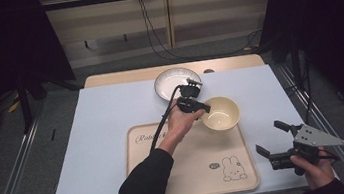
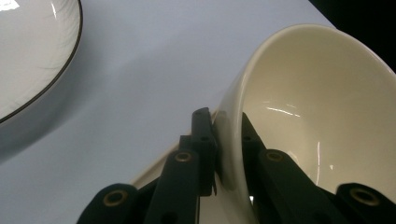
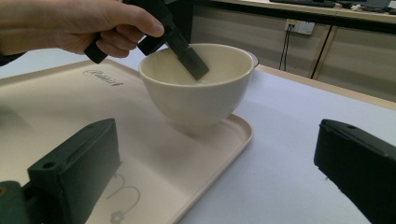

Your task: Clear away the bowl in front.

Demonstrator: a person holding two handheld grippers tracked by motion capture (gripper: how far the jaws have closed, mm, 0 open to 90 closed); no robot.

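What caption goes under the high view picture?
Left gripper clamps the cream bowl by its rim over the tray; right gripper waits open.

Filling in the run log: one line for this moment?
left gripper: shut on bowl rim | bowl: over tray corner | right gripper: open, empty | plate: behind tray

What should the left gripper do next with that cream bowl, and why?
Probably lower the bowl onto the tray. The left gripper is shut on its rim, one jaw inside and one outside, and the bowl hangs just above the tray's far corner.
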